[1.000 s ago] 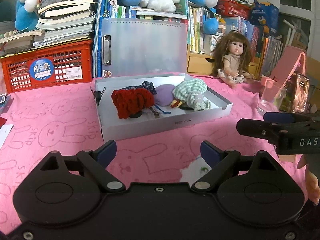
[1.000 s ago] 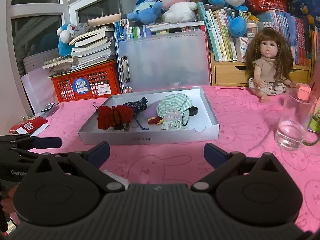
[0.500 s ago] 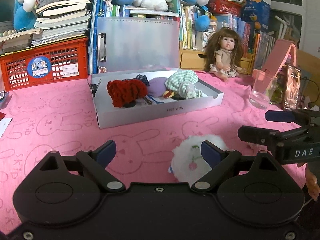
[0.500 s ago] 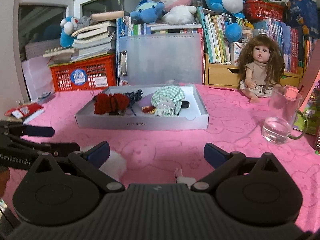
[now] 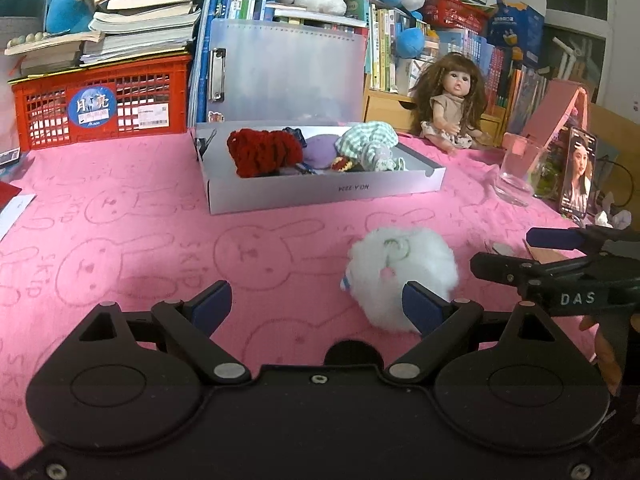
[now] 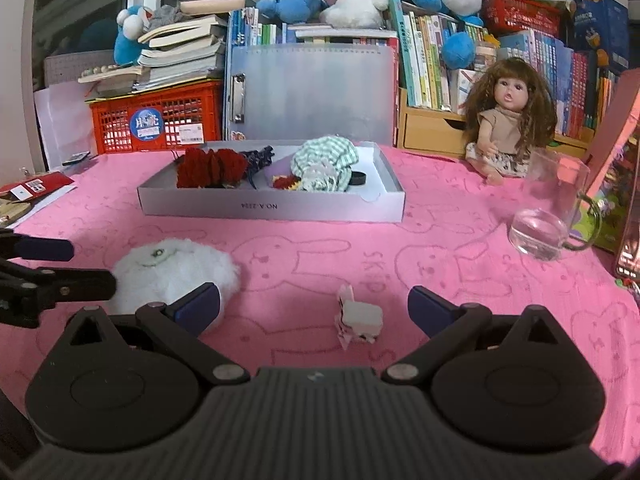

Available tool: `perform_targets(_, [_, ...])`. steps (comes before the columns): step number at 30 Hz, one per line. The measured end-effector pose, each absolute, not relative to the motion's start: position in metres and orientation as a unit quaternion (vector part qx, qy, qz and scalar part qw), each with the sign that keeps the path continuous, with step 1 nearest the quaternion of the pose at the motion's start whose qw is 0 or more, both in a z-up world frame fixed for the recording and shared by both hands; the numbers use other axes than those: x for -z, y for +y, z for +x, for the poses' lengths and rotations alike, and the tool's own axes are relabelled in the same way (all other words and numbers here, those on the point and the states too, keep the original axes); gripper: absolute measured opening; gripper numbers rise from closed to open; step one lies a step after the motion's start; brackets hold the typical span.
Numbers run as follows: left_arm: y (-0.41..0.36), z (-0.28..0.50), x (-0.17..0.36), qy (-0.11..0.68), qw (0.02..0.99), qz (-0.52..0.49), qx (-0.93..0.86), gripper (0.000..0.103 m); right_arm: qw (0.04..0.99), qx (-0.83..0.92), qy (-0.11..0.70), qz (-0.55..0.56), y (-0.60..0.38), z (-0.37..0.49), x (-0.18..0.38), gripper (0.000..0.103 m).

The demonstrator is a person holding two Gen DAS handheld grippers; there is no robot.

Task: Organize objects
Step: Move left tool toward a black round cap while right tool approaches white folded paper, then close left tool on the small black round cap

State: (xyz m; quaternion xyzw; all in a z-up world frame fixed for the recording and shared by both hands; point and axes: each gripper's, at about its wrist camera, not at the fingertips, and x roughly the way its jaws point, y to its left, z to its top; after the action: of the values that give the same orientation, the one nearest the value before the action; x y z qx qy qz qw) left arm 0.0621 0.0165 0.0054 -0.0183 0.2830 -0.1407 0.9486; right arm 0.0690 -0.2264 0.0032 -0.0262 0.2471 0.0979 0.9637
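A white fluffy pompom [image 5: 402, 266] lies on the pink cloth; it also shows in the right wrist view [image 6: 174, 270]. A small white and pink rabbit clip [image 6: 357, 319] lies just ahead of my right gripper [image 6: 314, 308], between its open fingers. My left gripper [image 5: 318, 306] is open and empty, its right fingertip beside the pompom. A white shallow box [image 5: 320, 192] holds a red knitted piece [image 5: 264, 152], a purple piece and a green checked piece [image 5: 368, 142]; the box also shows in the right wrist view [image 6: 272, 206].
A glass mug [image 6: 550, 216] stands at the right, a phone [image 5: 578, 178] on a stand beside it. A doll [image 6: 508, 120] sits behind. A red crate [image 5: 100, 104], a clear folder, books and plush toys line the back.
Both grippers have drawn back and risen from the box. The white pompom and the small rabbit clip have come into view on the cloth in front of them.
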Motion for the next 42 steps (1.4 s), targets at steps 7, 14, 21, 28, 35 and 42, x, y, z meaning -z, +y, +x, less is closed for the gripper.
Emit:
perform_targets(7, [0.012,0.043,0.001,0.272,0.952,0.009,0.141,0.092,0.963,-0.084,0.254,-0.024,-0.229,0.069,0.003,0.103])
perform_targets(14, [0.011,0.035,0.005,0.275,0.95,0.011,0.146,0.087,0.962,-0.072,0.262,-0.017,-0.233,0.073,0.009,0.103])
perform_targets(21, [0.012,0.03,0.008,0.281,0.947,-0.003,0.153,0.068,0.961,-0.069,0.265,-0.024,-0.23,0.074,0.013,0.103])
perform_targets(28, [0.008,0.023,0.011,0.278,0.949,0.013,0.15,0.061,0.959,-0.063,0.274,-0.03,-0.228,0.078,0.015,0.103])
perform_targets(35, [0.007,0.022,0.012,0.277,0.95,0.017,0.146,0.053,0.958,-0.058,0.281,-0.029,-0.228,0.08,0.017,0.103])
perform_targets(42, [0.007,0.023,0.011,0.278,0.949,0.019,0.148,0.034,0.957,-0.053,0.285,-0.034,-0.226,0.083,0.016,0.103])
